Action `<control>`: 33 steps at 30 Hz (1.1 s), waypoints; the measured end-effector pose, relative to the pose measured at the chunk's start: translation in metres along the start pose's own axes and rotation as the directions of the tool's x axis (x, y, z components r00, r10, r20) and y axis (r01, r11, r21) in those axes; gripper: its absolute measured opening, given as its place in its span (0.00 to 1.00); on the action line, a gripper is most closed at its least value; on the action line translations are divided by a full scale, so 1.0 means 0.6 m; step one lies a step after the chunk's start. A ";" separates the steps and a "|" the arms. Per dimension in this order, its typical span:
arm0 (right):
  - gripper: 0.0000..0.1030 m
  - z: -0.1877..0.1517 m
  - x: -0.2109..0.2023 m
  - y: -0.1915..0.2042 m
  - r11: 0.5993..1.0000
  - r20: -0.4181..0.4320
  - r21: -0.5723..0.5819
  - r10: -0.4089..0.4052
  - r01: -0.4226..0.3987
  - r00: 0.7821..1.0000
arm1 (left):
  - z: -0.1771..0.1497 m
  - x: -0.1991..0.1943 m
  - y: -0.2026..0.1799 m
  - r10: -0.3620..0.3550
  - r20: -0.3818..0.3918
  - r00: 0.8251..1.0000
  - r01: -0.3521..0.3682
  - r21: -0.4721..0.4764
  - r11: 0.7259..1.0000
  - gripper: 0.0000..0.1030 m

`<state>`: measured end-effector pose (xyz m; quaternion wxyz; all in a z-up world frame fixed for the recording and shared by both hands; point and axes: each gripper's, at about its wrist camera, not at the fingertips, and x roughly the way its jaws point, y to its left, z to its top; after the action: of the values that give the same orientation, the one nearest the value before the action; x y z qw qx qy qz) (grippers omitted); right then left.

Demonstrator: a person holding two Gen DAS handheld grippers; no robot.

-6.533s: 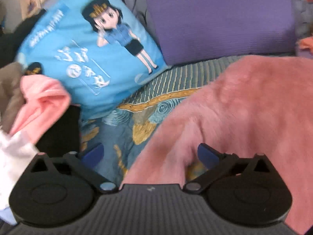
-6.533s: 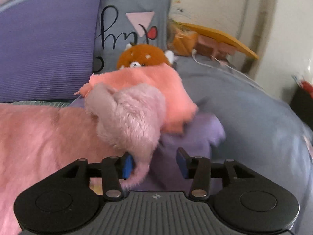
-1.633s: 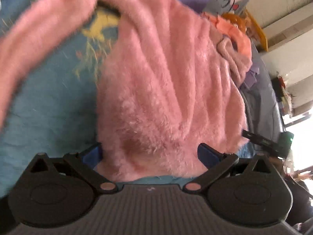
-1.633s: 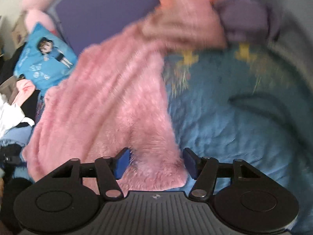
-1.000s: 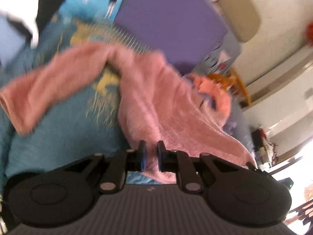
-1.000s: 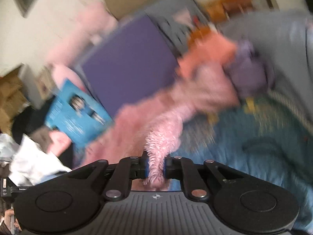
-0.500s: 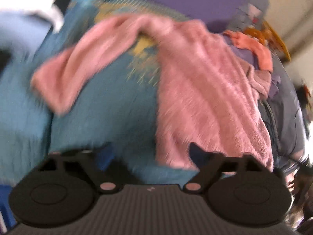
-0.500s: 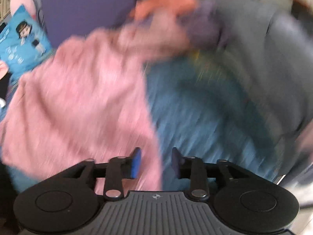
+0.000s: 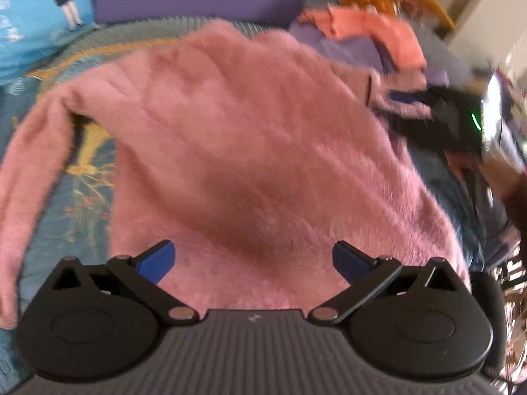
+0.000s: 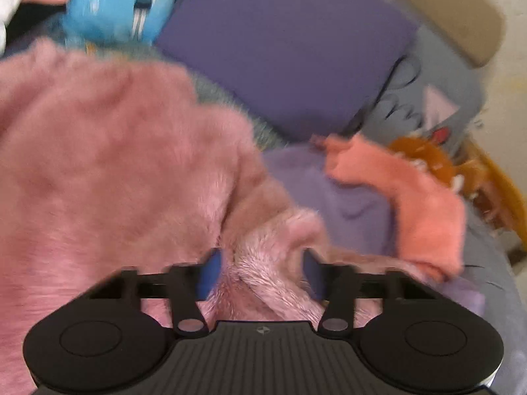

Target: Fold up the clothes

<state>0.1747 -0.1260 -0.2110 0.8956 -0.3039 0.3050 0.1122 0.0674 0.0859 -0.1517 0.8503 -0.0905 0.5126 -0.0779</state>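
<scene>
Across the bed (image 9: 56, 197), on its blue patterned cover, a fluffy pink sweater (image 9: 250, 138) lies spread out, one sleeve (image 9: 36, 164) trailing down the left edge of the left wrist view. Left tool (image 9: 253, 260) hovers low over the sweater's near hem with its blue-tipped fingers (image 9: 156, 258) spread wide, nothing between them but the fabric below. Right tool (image 10: 260, 271) is at the sweater's other sleeve (image 10: 280, 250), a bunched fold of pale pink fur sitting between its half-open fingers; the view is blurred, so whether the pads actually touch the fur is unclear. Just beyond that sleeve lie a lilac garment (image 10: 349, 197) and an orange-pink cloth (image 10: 425, 210) draped over it. Behind them are a large purple pillow (image 10: 290, 42), a blue cushion (image 10: 112, 3) printed with a cartoon figure, and an orange plush toy (image 10: 425, 158)
</scene>
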 end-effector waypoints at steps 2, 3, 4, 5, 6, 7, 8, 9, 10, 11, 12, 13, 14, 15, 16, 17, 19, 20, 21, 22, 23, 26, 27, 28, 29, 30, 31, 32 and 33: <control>0.03 -0.001 0.001 -0.057 0.985 0.032 0.163 -0.070 0.064 0.997 | 0.003 0.012 0.002 -0.004 -0.014 1.000 0.004 0.010 1.000 1.00; 0.03 -0.003 -0.016 -0.097 0.964 0.064 0.250 -0.110 0.090 0.992 | 0.005 0.018 0.004 -0.006 -0.018 1.000 0.006 0.013 1.000 1.00; 0.03 -0.006 -0.036 -0.135 0.944 0.091 0.308 -0.153 0.119 0.984 | 0.008 0.024 0.006 -0.008 -0.023 1.000 0.008 0.015 1.000 1.00; 0.03 -0.008 -0.056 -0.171 0.926 0.112 0.345 -0.202 0.152 0.973 | 0.021 0.030 0.007 -0.008 -0.018 1.000 0.009 0.021 1.000 1.00; 0.03 -0.009 -0.077 -0.213 0.904 0.129 0.382 -0.257 0.191 0.958 | 0.045 0.037 0.006 -0.008 -0.005 1.000 0.008 0.030 1.000 1.00; 0.03 -0.011 -0.098 -0.254 0.878 0.138 0.422 -0.308 0.226 0.941 | 0.069 0.043 0.004 -0.007 0.008 1.000 0.006 0.040 0.999 1.00; 0.03 -0.013 -0.116 -0.296 0.849 0.132 0.467 -0.343 0.247 0.930 | 0.093 0.050 0.003 -0.006 0.022 1.000 0.005 0.049 0.999 1.00; 0.03 -0.016 -0.132 -0.339 0.820 0.122 0.512 -0.364 0.256 0.923 | 0.117 0.056 0.002 -0.006 0.035 0.999 0.004 0.058 0.998 1.00; 0.03 -0.018 -0.145 -0.375 0.796 0.115 0.542 -0.386 0.268 0.915 | 0.140 0.063 0.001 -0.005 0.048 0.999 0.002 0.067 0.998 1.00; 0.03 -0.017 -0.153 -0.399 0.787 0.113 0.547 -0.408 0.286 0.906 | 0.164 0.070 0.000 -0.005 0.062 0.998 0.000 0.076 0.997 1.00; 0.03 -0.017 -0.161 -0.422 0.777 0.111 0.551 -0.429 0.304 0.896 | 0.190 0.077 -0.004 -0.007 0.072 0.997 0.001 0.088 0.996 1.00; 0.03 -0.015 -0.169 -0.440 0.767 0.109 0.553 -0.455 0.326 0.884 | 0.219 0.086 -0.012 -0.010 0.082 0.997 0.001 0.106 0.994 1.00; 0.03 -0.015 -0.180 -0.451 0.750 0.111 0.561 -0.487 0.350 0.866 | 0.246 0.098 -0.024 -0.013 0.095 0.995 0.001 0.129 0.992 1.00; 0.03 -0.019 -0.195 -0.465 0.722 0.115 0.589 -0.518 0.362 0.847 | 0.270 0.112 -0.037 -0.016 0.107 0.994 0.000 0.153 0.988 1.00; 0.03 -0.024 -0.205 -0.478 0.693 0.114 0.625 -0.537 0.360 0.836 | 0.293 0.130 -0.051 -0.020 0.111 0.994 0.001 0.172 0.985 1.00; 0.03 -0.033 -0.211 -0.492 0.668 0.112 0.657 -0.546 0.350 0.831 | 0.314 0.151 -0.063 -0.030 0.107 0.994 0.010 0.185 0.983 1.00; 0.03 -0.049 -0.227 -0.510 0.628 0.108 0.702 -0.561 0.337 0.821 | 0.348 0.202 -0.086 -0.043 0.082 0.996 0.027 0.183 0.983 1.00; 0.03 -0.052 -0.232 -0.515 0.620 0.106 0.704 -0.574 0.346 0.812 | 0.362 0.230 -0.093 -0.032 0.069 0.997 0.020 0.171 0.985 1.00; 0.03 -0.057 -0.239 -0.520 0.616 0.107 0.705 -0.583 0.352 0.805 | 0.373 0.258 -0.097 -0.007 0.057 0.998 -0.002 0.153 0.988 1.00; 0.03 -0.061 -0.246 -0.525 0.611 0.108 0.706 -0.592 0.358 0.798 | 0.385 0.286 -0.101 0.018 0.045 0.999 -0.024 0.135 0.991 1.00; 0.03 -0.067 -0.253 -0.529 0.607 0.109 0.711 -0.595 0.356 0.797 | 0.395 0.313 -0.103 0.057 0.041 0.998 -0.061 0.110 0.992 1.00; 0.03 -0.091 -0.265 -0.529 0.611 0.114 0.729 -0.554 0.309 0.825 | 0.404 0.385 -0.114 0.227 0.060 0.972 -0.232 0.098 0.968 1.00; 0.03 -0.097 -0.265 -0.518 0.631 0.126 0.718 -0.533 0.294 0.837 | 0.403 0.400 -0.128 0.273 0.087 0.958 -0.283 0.133 0.950 1.00; 0.03 -0.100 -0.262 -0.504 0.650 0.133 0.701 -0.521 0.292 0.843 | 0.398 0.407 -0.150 0.305 0.136 0.942 -0.328 0.199 0.924 1.00; 0.03 -0.102 -0.260 -0.490 0.670 0.142 0.683 -0.511 0.290 0.848 | 0.397 0.410 -0.166 0.330 0.158 0.931 -0.360 0.234 0.903 1.00; 0.03 -0.101 -0.259 -0.476 0.691 0.162 0.666 -0.501 0.280 0.850 | 0.400 0.409 -0.176 0.350 0.152 0.924 -0.379 0.242 0.893 1.00; 0.03 -0.098 -0.261 -0.463 0.707 0.194 0.660 -0.485 0.252 0.853 | 0.402 0.401 -0.177 0.339 0.139 0.930 -0.364 0.230 0.903 1.00; 0.03 -0.093 -0.264 -0.450 0.718 0.230 0.662 -0.467 0.215 0.854 | 0.404 0.386 -0.170 0.297 0.119 0.947 -0.315 0.195 0.929 1.00; 0.03 -0.087 -0.267 -0.437 0.731 0.269 0.661 -0.445 0.173 0.854 | 0.406 0.370 -0.162 0.253 0.101 0.962 -0.266 0.160 0.951 1.00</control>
<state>0.1248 -0.3675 -0.0204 0.9935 -0.0128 0.0734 -0.0865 0.3820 -0.0407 -0.2080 0.8775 0.0482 0.4772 -0.0057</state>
